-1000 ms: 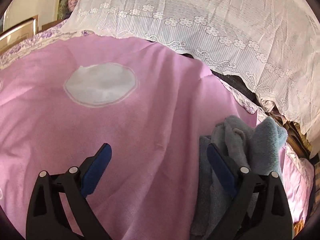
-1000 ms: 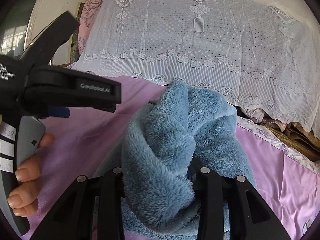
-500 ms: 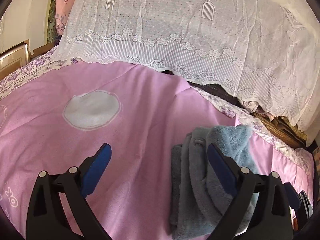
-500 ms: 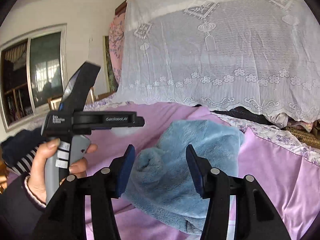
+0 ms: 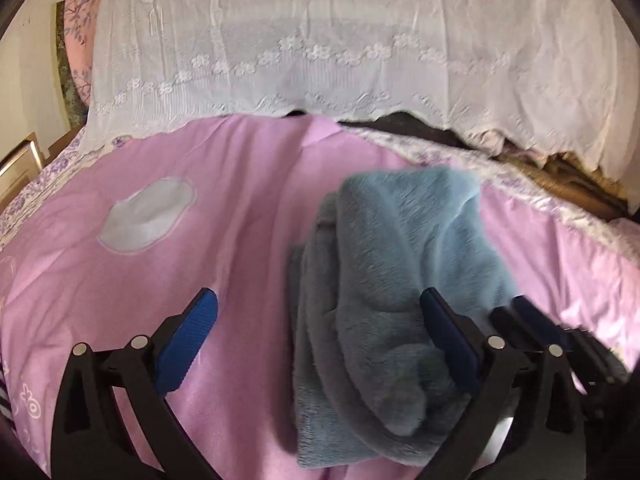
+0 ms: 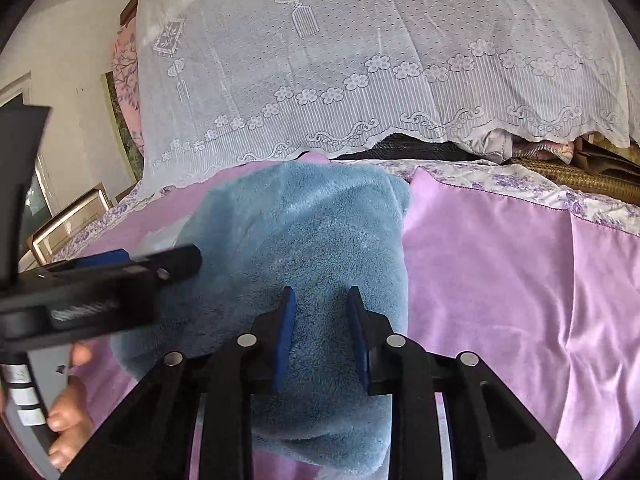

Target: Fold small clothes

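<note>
Garment: a folded blue fleece piece of small clothing [image 6: 304, 248] lies on the pink satin bed cover [image 6: 500, 272], centre of the right wrist view and lower centre-right of the left wrist view [image 5: 392, 300]. It is bunched into a thick bundle, its layers visible along the left edge in the left wrist view.

Right gripper [image 6: 320, 336]: jaws narrow, having just been closing, with a ridge of fleece between the blue pads. From this angle the pads look to be pinching the pile, so I read it as clamped on the garment, probably to pin or shift the folded stack. Contact is judged, not certain.

Left gripper [image 5: 320, 344]: jaws spread fully wide, having just opened a little further. Nothing is gripped; the right-hand pad overlaps the fleece in the picture, the left-hand pad stands over bare pink cover. It seems released, so that the right side alone handles the bundle. In the right wrist view it crosses the left of the frame, with a hand [image 6: 68, 412] on its handle at lower left.

Background: white lace cloth [image 6: 380, 60] draped across the top of both frames; a white oval patch [image 5: 148, 216] on the cover at centre left.

Judgement: fold looks nearly complete; tidying or setting aside remains.
</note>
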Motion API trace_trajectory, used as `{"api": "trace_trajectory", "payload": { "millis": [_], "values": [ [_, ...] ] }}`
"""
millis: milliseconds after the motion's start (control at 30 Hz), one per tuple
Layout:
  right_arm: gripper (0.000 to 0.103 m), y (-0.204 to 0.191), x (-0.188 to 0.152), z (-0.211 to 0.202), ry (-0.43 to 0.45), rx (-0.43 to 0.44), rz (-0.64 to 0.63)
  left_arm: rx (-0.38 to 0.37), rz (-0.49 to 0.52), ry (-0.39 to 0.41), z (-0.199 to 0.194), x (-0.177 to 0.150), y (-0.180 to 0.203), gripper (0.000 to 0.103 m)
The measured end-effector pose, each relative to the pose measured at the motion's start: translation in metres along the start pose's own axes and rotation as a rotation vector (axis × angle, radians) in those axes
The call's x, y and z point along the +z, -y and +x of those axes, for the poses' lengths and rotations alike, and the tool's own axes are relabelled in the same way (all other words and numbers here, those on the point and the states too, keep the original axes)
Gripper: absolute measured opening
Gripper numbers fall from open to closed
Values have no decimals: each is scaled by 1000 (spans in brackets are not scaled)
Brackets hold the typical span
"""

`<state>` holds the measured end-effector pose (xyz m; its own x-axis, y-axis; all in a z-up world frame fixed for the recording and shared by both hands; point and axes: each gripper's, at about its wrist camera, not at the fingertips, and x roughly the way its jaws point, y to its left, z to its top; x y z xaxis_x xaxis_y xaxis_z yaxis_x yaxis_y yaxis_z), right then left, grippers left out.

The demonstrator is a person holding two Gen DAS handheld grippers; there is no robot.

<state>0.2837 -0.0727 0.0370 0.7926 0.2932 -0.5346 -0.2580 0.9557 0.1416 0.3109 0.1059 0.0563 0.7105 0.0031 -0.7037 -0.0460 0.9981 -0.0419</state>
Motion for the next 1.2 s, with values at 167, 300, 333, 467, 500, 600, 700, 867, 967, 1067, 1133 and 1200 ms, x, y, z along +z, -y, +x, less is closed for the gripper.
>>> {"api": "trace_trajectory", "payload": {
  "millis": [167, 300, 333, 467, 500, 600, 700, 867, 967, 1067, 1133, 1200],
  "values": [
    [29, -19, -16, 10, -63, 16, -68, -85, -115, -115, 36, -18, -33, 99],
    [29, -21, -19, 11, -80, 17, -79, -107, -140, -108, 41, -29, -39, 99],
    [29, -19, -18, 11, -83, 26, -70, -113, -152, -110, 41, -29, -40, 99],
    [28, -10, -14, 9, -74, 65, -33, -131, -233, -82, 22, -30, -50, 99],
    [28, -7, -11, 7, -66, 74, -17, -127, -242, -58, 12, -27, -51, 99],
    [28, 3, 4, -7, -22, 102, 38, -98, -223, 52, -22, -14, -46, 98],
    [28, 20, 24, -27, 61, 143, 124, -166, -219, 80, -36, 1, -36, 98],
    [28, 27, 47, -22, 72, 156, 167, -143, -179, 50, -9, 18, -12, 98],
    [28, 25, 53, 7, 34, 128, 151, -53, -123, -9, 28, 18, -3, 98],
    [28, 27, 50, 48, -56, 97, 159, -39, -128, -73, 62, 12, -12, 99],
    [27, 31, 39, 76, -154, 87, 170, -107, -189, -122, 74, 9, -23, 99],
    [26, 38, 33, 82, -160, 102, 183, -148, -218, -140, 78, 7, -28, 99]
  ]
}}
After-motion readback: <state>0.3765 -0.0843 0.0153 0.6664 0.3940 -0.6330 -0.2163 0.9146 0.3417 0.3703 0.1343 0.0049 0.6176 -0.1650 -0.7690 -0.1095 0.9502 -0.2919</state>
